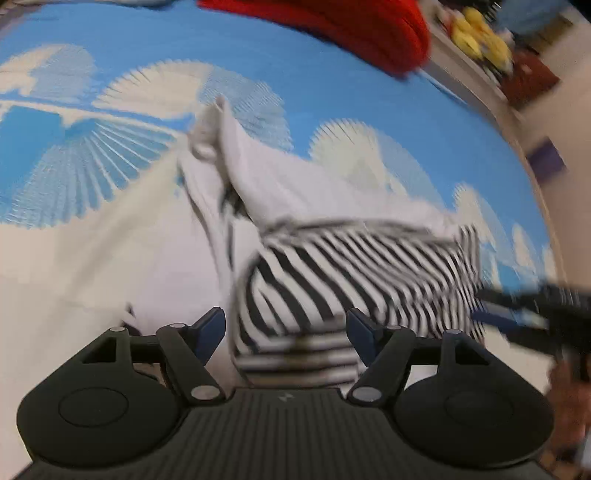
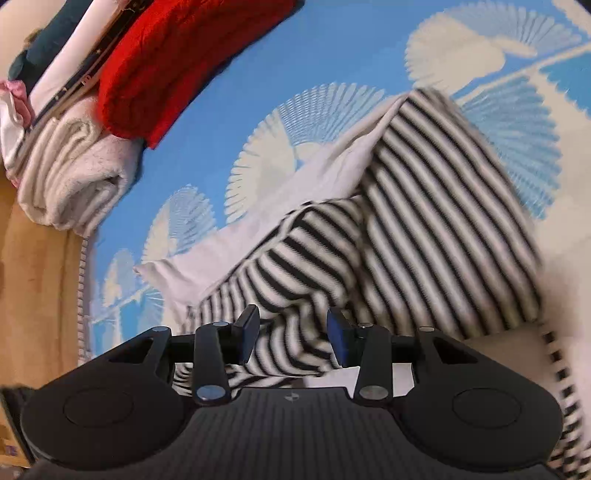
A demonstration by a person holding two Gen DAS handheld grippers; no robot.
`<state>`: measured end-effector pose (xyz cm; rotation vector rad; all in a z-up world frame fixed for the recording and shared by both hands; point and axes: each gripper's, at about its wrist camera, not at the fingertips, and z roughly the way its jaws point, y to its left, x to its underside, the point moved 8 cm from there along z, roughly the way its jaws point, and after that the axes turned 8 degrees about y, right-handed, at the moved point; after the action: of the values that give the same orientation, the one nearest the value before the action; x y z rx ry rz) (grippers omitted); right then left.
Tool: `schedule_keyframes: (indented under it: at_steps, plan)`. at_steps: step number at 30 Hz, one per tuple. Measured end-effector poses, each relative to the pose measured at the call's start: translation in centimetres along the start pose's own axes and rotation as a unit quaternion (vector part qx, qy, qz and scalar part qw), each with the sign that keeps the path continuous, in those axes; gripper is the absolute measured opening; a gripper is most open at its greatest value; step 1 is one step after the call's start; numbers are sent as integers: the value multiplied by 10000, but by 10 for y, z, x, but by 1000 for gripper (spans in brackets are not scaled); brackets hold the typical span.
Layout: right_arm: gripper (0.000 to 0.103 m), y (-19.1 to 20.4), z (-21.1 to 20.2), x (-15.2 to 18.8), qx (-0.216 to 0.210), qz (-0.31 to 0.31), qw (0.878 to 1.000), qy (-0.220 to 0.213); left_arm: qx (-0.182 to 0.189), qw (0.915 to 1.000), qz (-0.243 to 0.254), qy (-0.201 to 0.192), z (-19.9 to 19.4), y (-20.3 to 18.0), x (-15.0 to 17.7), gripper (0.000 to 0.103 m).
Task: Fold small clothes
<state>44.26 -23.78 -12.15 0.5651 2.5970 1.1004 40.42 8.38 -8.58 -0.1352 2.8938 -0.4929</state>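
A small black-and-white striped garment [image 1: 332, 280] with a white inner side lies crumpled on a blue and white patterned cloth [image 1: 314, 85]. My left gripper [image 1: 286, 334] is open, its blue-padded fingers on either side of the garment's near striped edge. In the right wrist view the same striped garment [image 2: 424, 229] is partly folded over itself, white lining showing at its far edge. My right gripper [image 2: 291, 338] is open just above the striped cloth, which bunches between its fingers. The right gripper [image 1: 524, 314] also shows blurred at the right edge of the left wrist view.
A red garment [image 2: 177, 62] lies at the far side, also in the left wrist view [image 1: 351, 26]. A stack of folded clothes [image 2: 62, 166] sits beside it at the left. A tan surface [image 2: 33, 295] borders the cloth. Yellow objects [image 1: 480, 37] sit beyond the edge.
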Motion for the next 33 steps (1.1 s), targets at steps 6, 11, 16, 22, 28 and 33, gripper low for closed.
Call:
schedule_keyframes:
  at_steps: [6,11,16,22,28,33]
  plan:
    - [42,9,27,3,-188,243,9994,145,-213,9969,253,717,42,-2,33,55]
    - [1,3,29,-5,-545,647,9963,-123,-276,9979,399,437,40,-5,29,1]
    - [0,10,-51,-41,-1469,632,9773,-1388,-375,9838,1095,-1373,-41,-24,-10,1]
    - [0,-3,-115,-45,-1807,118,9670,-1794,-155,9340,2143,-2854,-116,-43,-8,1]
    - [4,-62,-64,-14,-54,155,9986,-505,-403,9212,3866,-170,-24,-43,68,4]
    - [38,-50,-41,-6,-374,343,9984,-260,204,9597,2760,-488,-44,-25,37,24]
